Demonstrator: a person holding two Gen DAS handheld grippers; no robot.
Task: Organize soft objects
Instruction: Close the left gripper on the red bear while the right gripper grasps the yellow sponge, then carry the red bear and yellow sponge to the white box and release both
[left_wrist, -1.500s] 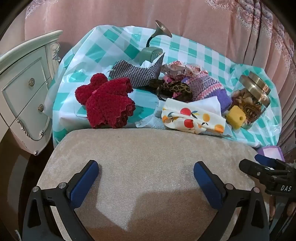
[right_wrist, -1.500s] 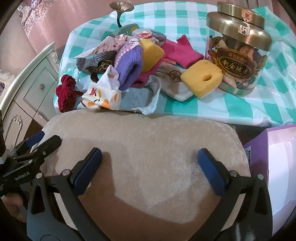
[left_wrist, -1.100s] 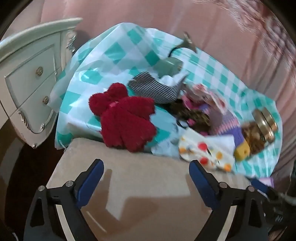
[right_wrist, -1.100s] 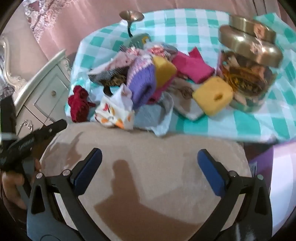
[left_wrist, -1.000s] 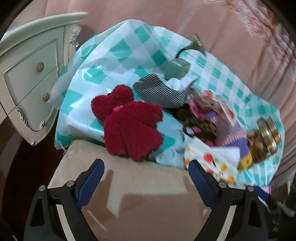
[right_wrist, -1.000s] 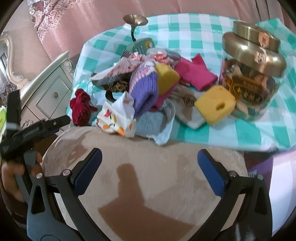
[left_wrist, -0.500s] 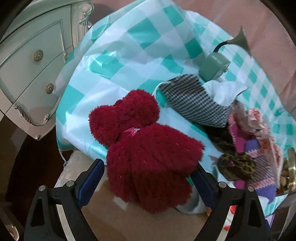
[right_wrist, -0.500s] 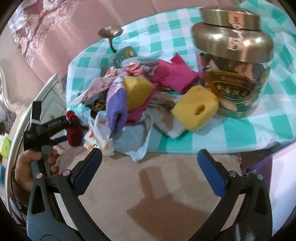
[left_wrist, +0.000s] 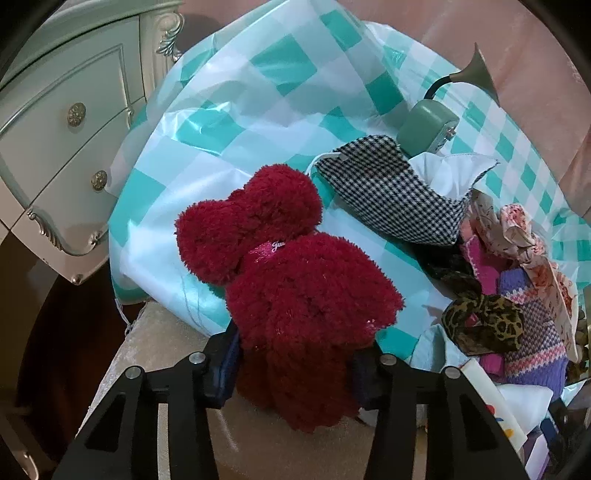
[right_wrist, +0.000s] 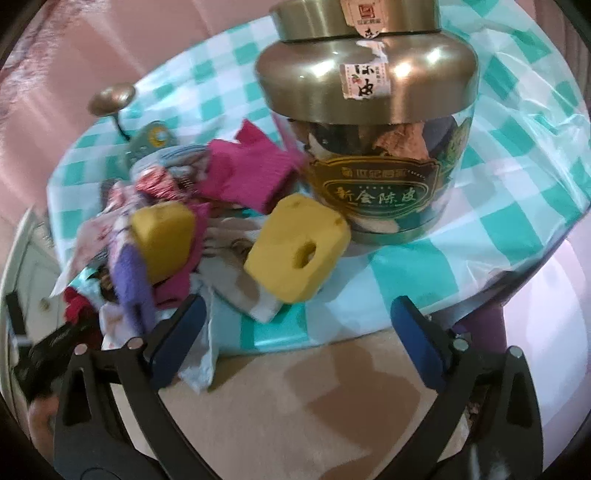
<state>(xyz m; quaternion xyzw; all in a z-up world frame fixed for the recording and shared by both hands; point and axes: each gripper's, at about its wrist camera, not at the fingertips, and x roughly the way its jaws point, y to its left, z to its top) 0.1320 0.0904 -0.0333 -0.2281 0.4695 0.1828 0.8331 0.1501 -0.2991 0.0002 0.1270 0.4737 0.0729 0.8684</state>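
The left hand-held gripper (left_wrist: 295, 363) is closing, and its blue pads press both sides of the lower end of a fluffy red toy (left_wrist: 291, 288). The toy lies at the near edge of the surface (left_wrist: 207, 122), which carries a teal-and-white checked cloth, and its lower end overhangs a beige cushion (left_wrist: 162, 350). Just beyond the toy lies a black-and-white checked cloth (left_wrist: 391, 195); to its right sits a pile with a leopard-print band (left_wrist: 484, 325) and a purple knitted piece (left_wrist: 532, 339). A pale green cabinet (left_wrist: 62, 140) stands at the left. The right hand-held gripper (right_wrist: 295, 339) is spread wide with nothing between its fingers, above the same cushion at the surface edge. Ahead of it lies a yellow sponge with a hole (right_wrist: 297, 251), touching a brass-lidded jar (right_wrist: 369, 122). A second yellow sponge (right_wrist: 162, 236) rests on the pile at the left, near a pink cloth (right_wrist: 247, 173).
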